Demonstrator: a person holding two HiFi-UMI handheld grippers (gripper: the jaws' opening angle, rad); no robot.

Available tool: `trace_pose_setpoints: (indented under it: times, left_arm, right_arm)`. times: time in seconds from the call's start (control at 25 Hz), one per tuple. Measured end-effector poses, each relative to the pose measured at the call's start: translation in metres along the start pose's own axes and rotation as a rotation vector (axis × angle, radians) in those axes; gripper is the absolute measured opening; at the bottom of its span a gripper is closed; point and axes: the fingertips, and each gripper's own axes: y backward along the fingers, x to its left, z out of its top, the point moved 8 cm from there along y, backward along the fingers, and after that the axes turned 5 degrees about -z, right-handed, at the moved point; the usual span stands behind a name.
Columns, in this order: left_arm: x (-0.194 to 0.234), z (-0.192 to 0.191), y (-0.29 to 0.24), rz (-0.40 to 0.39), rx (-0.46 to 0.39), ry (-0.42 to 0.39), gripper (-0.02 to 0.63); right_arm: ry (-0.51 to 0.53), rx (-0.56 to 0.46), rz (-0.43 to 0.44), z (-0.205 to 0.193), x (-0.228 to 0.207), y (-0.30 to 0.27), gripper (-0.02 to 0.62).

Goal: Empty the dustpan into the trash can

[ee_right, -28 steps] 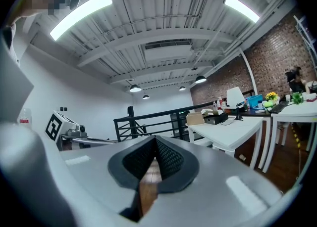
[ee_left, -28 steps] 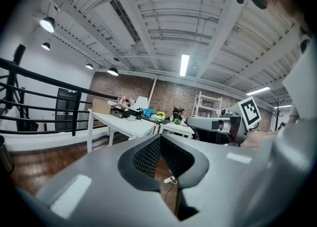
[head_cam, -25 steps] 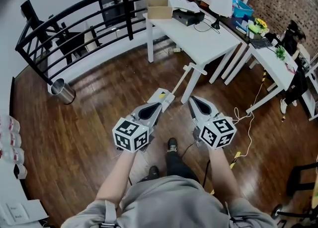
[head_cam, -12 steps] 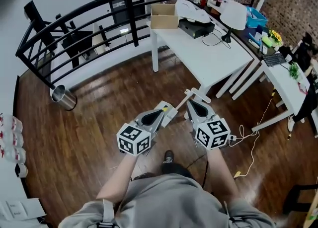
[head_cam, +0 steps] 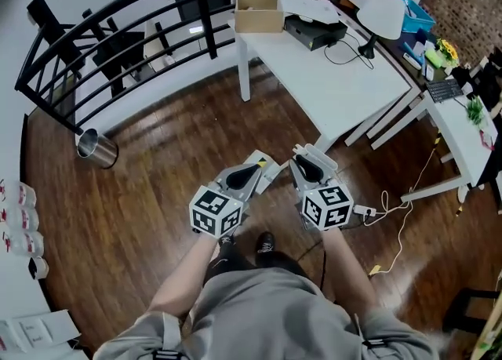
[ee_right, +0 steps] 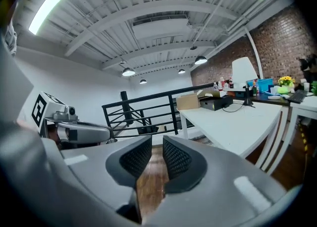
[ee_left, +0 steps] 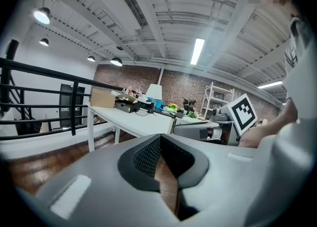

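— Wooden floor [head_cam: 157, 194] runs under everything shown. Why do your two tools sit so low and so close together?

— Both point at one thing. My left gripper [head_cam: 252, 169] has its jaws pressed together with nothing in them; only floorboards show below the pads. My right gripper [head_cam: 301, 160] is opening its jaws, with a narrow gap between them, and nothing stands in that gap either. Just past the left tips lies the dustpan [head_cam: 267, 166], white with a yellow mark, on the floor and partly covered by both tools. I judge that the right jaws part to take its handle, though I cannot make the handle out clearly.

— And the destination?

— That is the steel trash can [head_cam: 96, 148], well apart to my left, at the foot of the black railing [head_cam: 118, 33]. I take it for the bin the task means. The white table [head_cam: 329, 84] stands just beyond the dustpan, so the lift wants care to clear its leg. Nothing is gripped yet, and emptying has not begun.
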Motion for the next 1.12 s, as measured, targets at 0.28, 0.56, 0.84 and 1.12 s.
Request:
trace_pose_setpoints:
  times: [0.28,0.56,0.84,1.12]
  left_arm:
    - [0.037,-0.032,-0.03,-0.066,0.087,0.004,0.005]
    - [0.055,-0.06,-0.055,-0.108,0.154,0.043,0.005]
    - [0.06,-0.077,-0.059,-0.12,0.205,0.069,0.005]
    - [0.074,-0.089,-0.035,-0.055,0.228,0.121,0.005]
  right_arm:
    - [-0.101,0.17,-0.109,-0.068,-0.021,-0.038,0.103]
    - [-0.223,0.203,-0.297,-0.113,-0.066,-0.078,0.262]
    - [-0.241,0.174,-0.369,-0.122,-0.087,-0.116,0.322]
    - [-0.226,0.199,-0.443,-0.115,-0.107,-0.137,0.238]
